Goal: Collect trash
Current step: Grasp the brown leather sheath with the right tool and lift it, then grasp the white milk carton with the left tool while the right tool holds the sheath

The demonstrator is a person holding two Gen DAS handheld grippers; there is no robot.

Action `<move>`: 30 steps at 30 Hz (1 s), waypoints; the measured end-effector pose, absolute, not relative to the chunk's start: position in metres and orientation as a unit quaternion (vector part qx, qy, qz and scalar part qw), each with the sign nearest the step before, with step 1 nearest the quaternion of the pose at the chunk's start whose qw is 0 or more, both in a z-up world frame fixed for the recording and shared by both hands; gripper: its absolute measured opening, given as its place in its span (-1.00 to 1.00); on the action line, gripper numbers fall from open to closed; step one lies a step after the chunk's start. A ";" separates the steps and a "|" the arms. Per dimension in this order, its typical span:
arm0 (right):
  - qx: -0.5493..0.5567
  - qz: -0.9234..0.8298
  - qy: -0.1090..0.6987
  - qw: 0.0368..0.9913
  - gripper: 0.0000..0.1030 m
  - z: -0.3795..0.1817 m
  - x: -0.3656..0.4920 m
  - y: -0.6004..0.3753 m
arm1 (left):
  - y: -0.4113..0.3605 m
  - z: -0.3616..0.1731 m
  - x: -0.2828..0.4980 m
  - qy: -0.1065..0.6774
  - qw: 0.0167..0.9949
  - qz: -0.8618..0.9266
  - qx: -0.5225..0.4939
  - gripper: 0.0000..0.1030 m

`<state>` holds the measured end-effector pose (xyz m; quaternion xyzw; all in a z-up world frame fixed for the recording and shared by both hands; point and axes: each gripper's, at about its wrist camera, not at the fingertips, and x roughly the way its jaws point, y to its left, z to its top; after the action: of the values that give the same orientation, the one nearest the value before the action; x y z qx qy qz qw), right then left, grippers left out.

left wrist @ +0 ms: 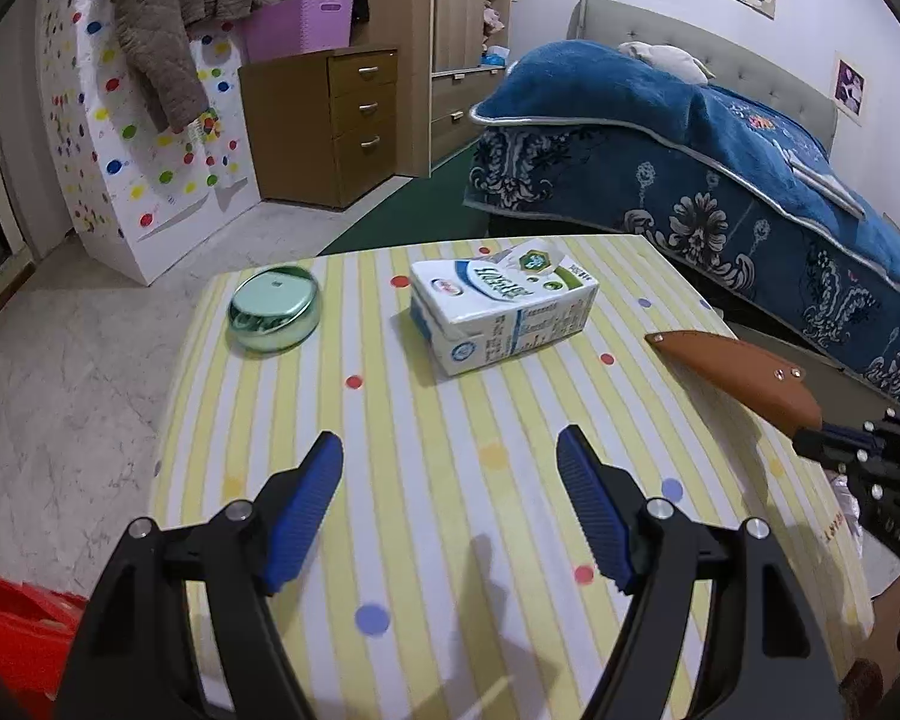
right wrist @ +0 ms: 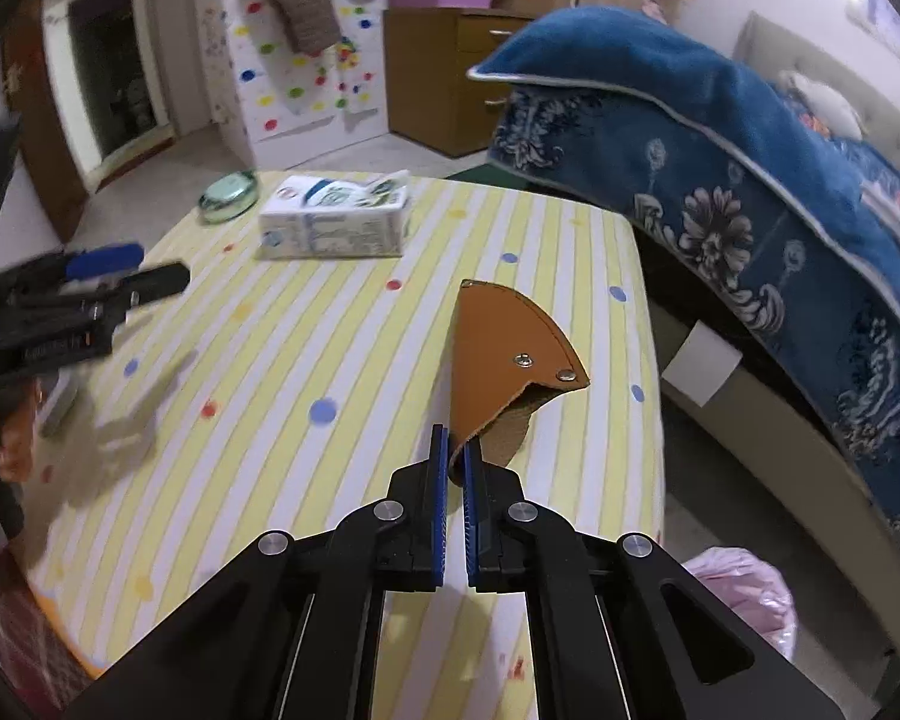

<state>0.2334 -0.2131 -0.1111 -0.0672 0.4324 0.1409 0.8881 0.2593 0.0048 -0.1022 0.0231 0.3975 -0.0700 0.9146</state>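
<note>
Striped yellow tablecloth (left wrist: 450,480) with coloured dots covers the table, a blue bed beyond it. Seen from the left wrist, the milk carton (left wrist: 501,309) lies on its side in the upper middle of the frame, straight ahead of the left tongs (left wrist: 450,516), its long axis running from lower left to upper right; these tongs hang open and empty, and look the nearer to it. From the right wrist, the right tongs (right wrist: 456,450) are clamped on the near edge of a brown leather pouch (right wrist: 510,354), centre frame. A green round tin (left wrist: 274,315) sits left of the carton.
</note>
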 end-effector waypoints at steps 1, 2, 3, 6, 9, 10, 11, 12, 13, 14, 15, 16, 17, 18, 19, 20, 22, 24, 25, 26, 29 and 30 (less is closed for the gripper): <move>-0.061 0.141 0.432 0.889 -0.92 -0.113 0.240 -0.212 | 0.002 -0.103 0.264 0.397 0.915 -0.069 0.026 0.38; -0.056 0.143 0.428 0.891 -0.92 -0.115 0.246 -0.210 | 0.001 -0.104 0.267 0.396 0.915 -0.068 0.027 0.32; -0.055 0.145 0.425 0.892 -0.93 -0.116 0.253 -0.207 | 0.000 -0.105 0.272 0.396 0.915 -0.070 0.026 0.30; -0.056 0.154 0.414 0.896 -0.93 -0.119 0.269 -0.196 | -0.003 -0.106 0.289 0.393 0.916 -0.070 0.028 0.27; -0.060 0.161 0.401 0.900 -0.93 -0.121 0.280 -0.187 | -0.005 -0.108 0.308 0.395 0.915 -0.074 0.031 0.17; -0.058 0.164 0.400 0.900 -0.93 -0.122 0.284 -0.185 | -0.006 -0.109 0.313 0.395 0.915 -0.076 0.030 0.17; -0.054 0.167 0.399 0.900 -0.93 -0.123 0.287 -0.184 | -0.007 -0.112 0.322 0.400 0.913 -0.079 0.031 0.17; -0.051 0.172 0.398 0.900 -0.93 -0.124 0.289 -0.184 | -0.008 -0.115 0.327 0.404 0.911 -0.080 0.031 0.17; -0.047 0.178 0.397 0.899 -0.93 -0.125 0.291 -0.184 | -0.009 -0.118 0.333 0.408 0.909 -0.084 0.030 0.17; -0.044 0.185 0.396 0.898 -0.93 -0.125 0.292 -0.183 | -0.009 -0.120 0.336 0.410 0.908 -0.088 0.029 0.17; -0.045 0.189 0.394 0.898 -0.93 -0.126 0.291 -0.182 | -0.010 -0.122 0.338 0.413 0.905 -0.095 0.028 0.17; -0.047 0.195 0.393 0.898 -0.93 -0.126 0.290 -0.180 | -0.011 -0.125 0.340 0.415 0.904 -0.102 0.027 0.17; -0.050 0.200 0.392 0.897 -0.93 -0.126 0.289 -0.179 | -0.012 -0.127 0.340 0.417 0.901 -0.114 0.027 0.16; -0.053 0.205 0.391 0.896 -0.93 -0.126 0.287 -0.178 | -0.013 -0.129 0.340 0.419 0.900 -0.121 0.027 0.11; -0.056 0.209 0.391 0.895 -0.93 -0.126 0.284 -0.177 | -0.014 -0.130 0.339 0.419 0.898 -0.131 0.026 0.02; -0.061 0.210 0.391 0.894 -0.93 -0.126 0.282 -0.176 | -0.016 -0.131 0.338 0.419 0.897 -0.137 0.025 0.00; -0.068 0.214 0.390 0.893 -0.93 -0.126 0.277 -0.177 | -0.019 -0.132 0.332 0.423 0.893 -0.151 0.025 -0.04; -0.068 0.218 0.391 0.891 -0.93 -0.125 0.271 -0.179 | -0.022 -0.132 0.326 0.425 0.890 -0.163 0.022 -0.08; -0.068 0.219 0.392 0.891 -0.93 -0.125 0.267 -0.180 | -0.023 -0.131 0.323 0.426 0.889 -0.168 0.022 -0.09; -0.068 0.221 0.392 0.890 -0.93 -0.123 0.263 -0.181 | -0.026 -0.129 0.314 0.426 0.887 -0.177 0.022 -0.09; -0.067 0.231 0.392 0.888 -0.93 -0.121 0.245 -0.184 | -0.032 -0.125 0.292 0.422 0.886 -0.192 0.030 -0.09; -0.068 0.235 0.393 0.887 -0.93 -0.120 0.238 -0.184 | -0.033 -0.125 0.281 0.421 0.885 -0.195 0.032 -0.09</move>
<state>0.2379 -0.1836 -0.1205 -0.0681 0.3925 0.2349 0.8866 0.2812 -0.0331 -0.1245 0.0325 0.4211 -0.1952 0.8852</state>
